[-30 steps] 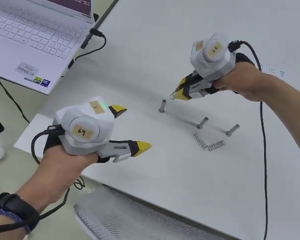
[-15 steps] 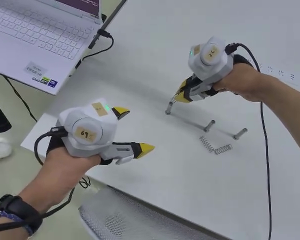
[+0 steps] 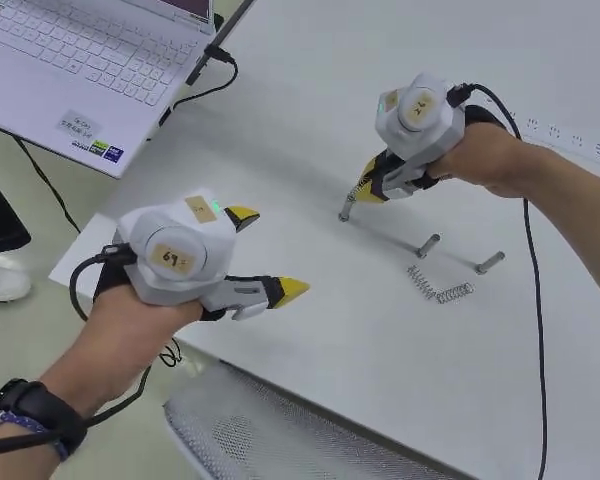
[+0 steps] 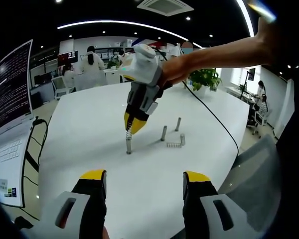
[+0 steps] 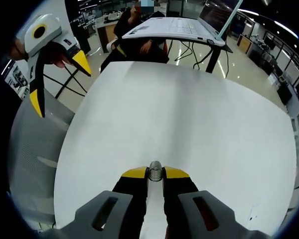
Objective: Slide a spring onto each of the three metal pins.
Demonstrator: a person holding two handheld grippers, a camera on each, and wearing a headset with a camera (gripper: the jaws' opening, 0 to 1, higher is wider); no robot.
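The left gripper sits low and roughly level in the left hand, its fingers spread wide. The right gripper tilts downward from an outstretched forearm, fingers pinched on a spring

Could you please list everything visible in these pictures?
Short upright metal pins: three, silver, in a row mid-table.
Coiled wire springs: three, silver; two lying by the pins, one held over the end pin.
Open laptop: one, white, beside the table's far-left edge.
Black cable: one, plugged into the laptop.
White table: one.
Grey mesh chair: one, at the near edge.
Left gripper: yellow-tipped, open, near edge.
Right gripper: yellow-tipped, shut on a spring.
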